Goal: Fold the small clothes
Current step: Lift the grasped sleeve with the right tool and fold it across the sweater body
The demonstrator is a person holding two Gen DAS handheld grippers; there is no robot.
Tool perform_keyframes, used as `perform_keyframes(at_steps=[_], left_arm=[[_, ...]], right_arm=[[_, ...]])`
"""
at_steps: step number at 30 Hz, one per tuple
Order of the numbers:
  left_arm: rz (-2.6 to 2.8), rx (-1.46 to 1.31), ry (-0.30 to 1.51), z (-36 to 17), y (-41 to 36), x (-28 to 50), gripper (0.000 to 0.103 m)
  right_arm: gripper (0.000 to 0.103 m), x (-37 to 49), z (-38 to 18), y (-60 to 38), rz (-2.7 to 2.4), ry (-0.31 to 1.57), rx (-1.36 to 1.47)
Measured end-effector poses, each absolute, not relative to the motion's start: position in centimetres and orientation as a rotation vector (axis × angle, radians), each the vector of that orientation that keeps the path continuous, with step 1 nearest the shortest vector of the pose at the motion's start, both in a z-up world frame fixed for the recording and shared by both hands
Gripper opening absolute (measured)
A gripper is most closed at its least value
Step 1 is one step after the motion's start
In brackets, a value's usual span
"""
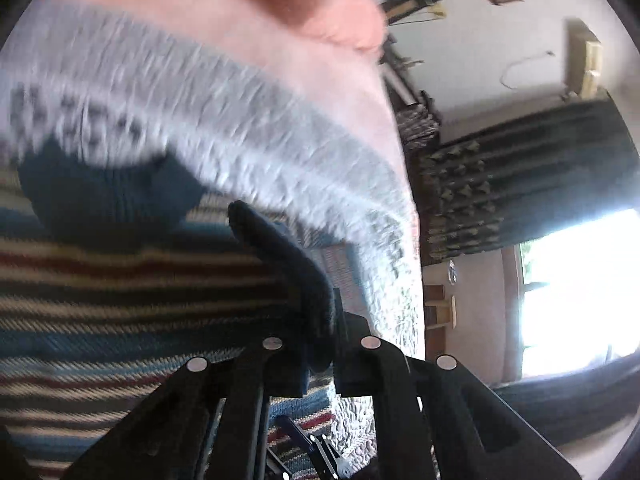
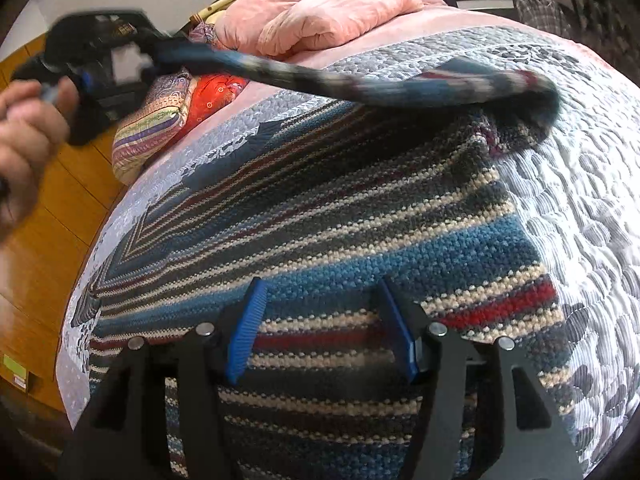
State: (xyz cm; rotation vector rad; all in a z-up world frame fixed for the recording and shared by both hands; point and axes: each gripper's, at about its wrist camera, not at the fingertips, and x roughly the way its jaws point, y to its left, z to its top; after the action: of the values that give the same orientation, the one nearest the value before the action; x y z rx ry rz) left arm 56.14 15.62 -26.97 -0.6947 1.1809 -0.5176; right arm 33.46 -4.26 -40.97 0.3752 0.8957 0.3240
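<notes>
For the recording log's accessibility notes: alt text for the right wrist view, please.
The open right tool hovers over a striped knit garment spread on a grey quilted bedspread. The left tool, held by a hand, lifts one sleeve of it across. Pink bedding lies behind.

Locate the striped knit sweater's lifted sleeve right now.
In the right wrist view the sleeve stretches across the upper frame above the sweater body on the quilt, its end clamped in the left gripper at upper left.
</notes>
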Motion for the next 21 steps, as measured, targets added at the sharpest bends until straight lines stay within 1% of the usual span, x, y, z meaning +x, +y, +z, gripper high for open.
perform_keyframes(at_steps=[4, 6, 10, 14, 21], left_arm=[[-0.531, -0.625, 1.138, -22.7, 17.4, 56.2, 0.008], [-0.531, -0.602, 1.128, -21.3, 18.6, 56.0, 0.008], [-0.524, -0.575, 1.123, -20.6, 20.7, 55.3, 0.008], [-0.503, -0.571, 1.128, -21.7, 22.4, 54.7, 0.008], [-0.407, -0.623, 1.149, -25.8, 28.4, 52.6, 0.008]], right_arm=[[0.058, 33.5, -40.9, -4.2, 0.322, 0.895, 0.381], [0.058, 33.4, -40.8, -4.1, 0.322, 0.893, 0.38], [0.058, 33.6, -41.0, -4.2, 0.323, 0.892, 0.384], [0.058, 33.6, -41.0, -4.1, 0.322, 0.893, 0.383], [0.058, 33.6, -41.0, -4.2, 0.322, 0.893, 0.384]])
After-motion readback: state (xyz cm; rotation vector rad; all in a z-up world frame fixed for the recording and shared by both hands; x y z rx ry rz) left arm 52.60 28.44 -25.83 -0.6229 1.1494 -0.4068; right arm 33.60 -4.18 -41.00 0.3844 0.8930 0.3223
